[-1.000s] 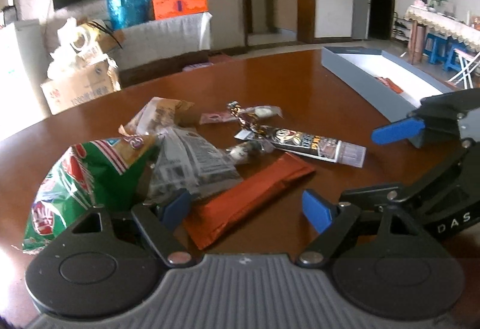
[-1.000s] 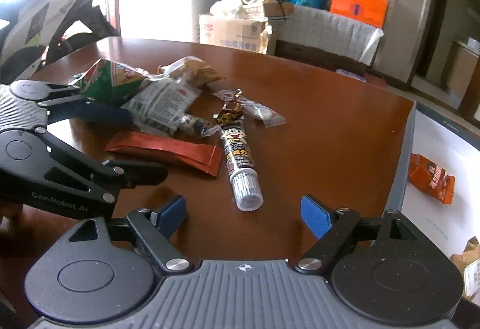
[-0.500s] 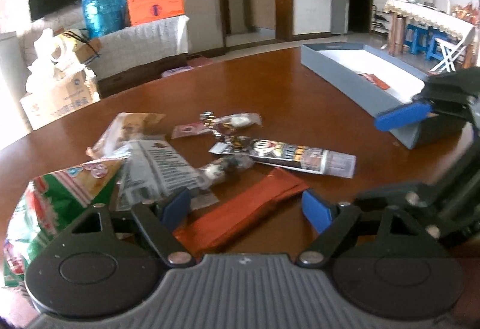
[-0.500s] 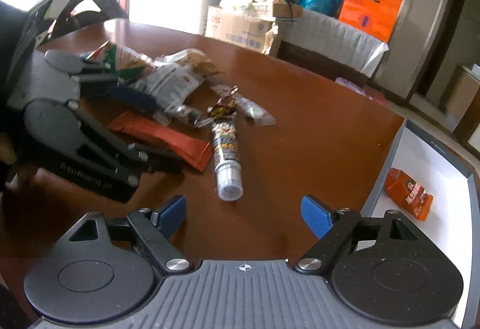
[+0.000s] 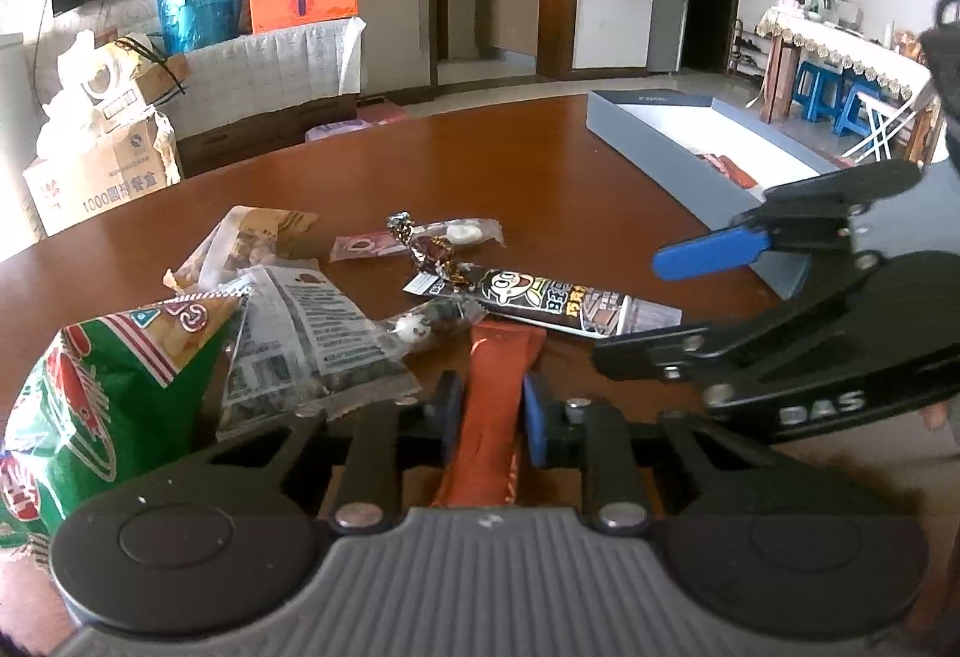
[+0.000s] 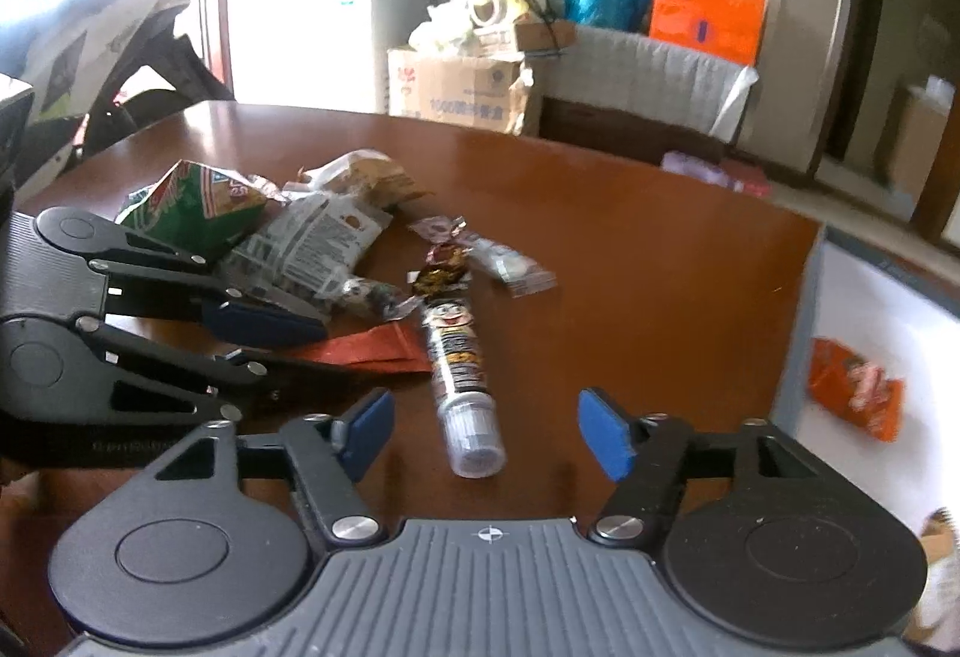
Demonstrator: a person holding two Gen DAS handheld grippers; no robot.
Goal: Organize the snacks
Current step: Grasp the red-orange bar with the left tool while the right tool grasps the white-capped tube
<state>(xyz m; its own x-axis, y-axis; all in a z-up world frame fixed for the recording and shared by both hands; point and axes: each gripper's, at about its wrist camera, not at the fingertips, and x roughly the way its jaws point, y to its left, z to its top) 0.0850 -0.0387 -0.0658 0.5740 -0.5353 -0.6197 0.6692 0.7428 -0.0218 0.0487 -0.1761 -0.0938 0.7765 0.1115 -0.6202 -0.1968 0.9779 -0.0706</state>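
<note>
My left gripper is shut on the near end of a long orange-red snack packet, which lies flat on the brown table. From the right wrist view, that gripper comes in from the left over the same packet. A black-and-white tube snack points at my right gripper. Its jaws are closing, with the tube's clear end between the blue pads but untouched. The grey box with a white floor sits to the right.
A green bag, a grey printed packet, a tan packet and small candies are piled left of the tube. One orange packet lies in the box. Cartons and bags stand behind the table.
The left jaws have closed onto the orange-red packet, which now points straight away from the camera. The right jaws have narrowed and sit closer to the tube's near end.
</note>
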